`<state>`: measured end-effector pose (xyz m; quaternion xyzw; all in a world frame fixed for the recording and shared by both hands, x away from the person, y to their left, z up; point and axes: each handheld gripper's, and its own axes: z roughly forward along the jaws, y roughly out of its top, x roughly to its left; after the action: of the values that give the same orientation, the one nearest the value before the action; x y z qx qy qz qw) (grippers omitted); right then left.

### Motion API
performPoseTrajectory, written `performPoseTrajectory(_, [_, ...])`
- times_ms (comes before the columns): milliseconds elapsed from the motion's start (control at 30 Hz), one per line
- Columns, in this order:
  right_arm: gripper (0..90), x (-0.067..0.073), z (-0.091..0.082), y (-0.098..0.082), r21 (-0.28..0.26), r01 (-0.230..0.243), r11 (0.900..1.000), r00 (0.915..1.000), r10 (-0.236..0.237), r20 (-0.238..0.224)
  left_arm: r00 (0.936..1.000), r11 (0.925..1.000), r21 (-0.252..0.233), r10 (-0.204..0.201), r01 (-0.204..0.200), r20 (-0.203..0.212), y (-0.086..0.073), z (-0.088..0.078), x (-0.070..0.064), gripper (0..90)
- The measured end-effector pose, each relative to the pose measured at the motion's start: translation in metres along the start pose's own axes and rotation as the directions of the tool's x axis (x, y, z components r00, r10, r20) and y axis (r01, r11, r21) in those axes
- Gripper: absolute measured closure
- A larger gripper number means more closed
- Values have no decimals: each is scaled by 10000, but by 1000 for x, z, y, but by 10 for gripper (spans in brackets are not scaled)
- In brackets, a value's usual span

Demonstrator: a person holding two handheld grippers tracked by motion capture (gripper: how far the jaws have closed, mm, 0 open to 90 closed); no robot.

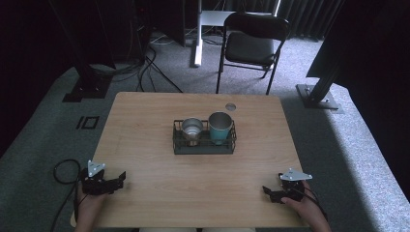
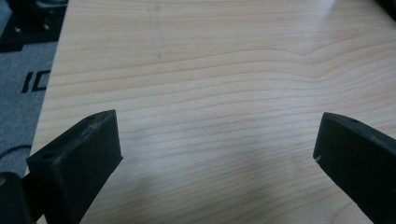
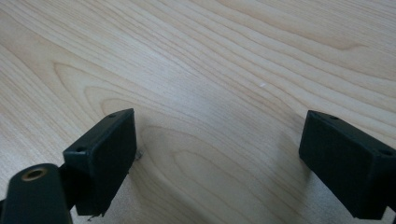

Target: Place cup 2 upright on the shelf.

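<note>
Centrally placed, the two cups sit well ahead of both tools.
Steel cup [image 1: 192, 128] and teal cup [image 1: 220, 126] stand upright, side by side in the wire basket [image 1: 203, 146] mid-surface [image 1: 145, 145]; left tool [image 1: 117, 180] and right tool [image 1: 268, 192] rest at the near corners, jaws wide apart, empty, about equally distant.

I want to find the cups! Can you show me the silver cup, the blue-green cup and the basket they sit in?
silver cup [image 1: 192, 126]: high view, on its rim, left side of the basket.
blue-green cup [image 1: 220, 129]: high view, on its outer wall.
basket [image 1: 203, 148]: high view, on its front wall.
</note>
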<state>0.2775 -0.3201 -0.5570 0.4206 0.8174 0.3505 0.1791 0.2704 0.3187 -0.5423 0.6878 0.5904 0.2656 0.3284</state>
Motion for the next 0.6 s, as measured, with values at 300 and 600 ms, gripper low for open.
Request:
performPoseTrajectory(300, [109,0,0,0,-9,8,10000,10000,-8,-1,9986,9992,325,-235,251,-466,-8,-2,-2,16])
performPoseTrajectory(600, [109,0,0,0,-9,6,10000,10000,-6,0,9976,9976,583,-331,367,-616,-12,-2,0,16])
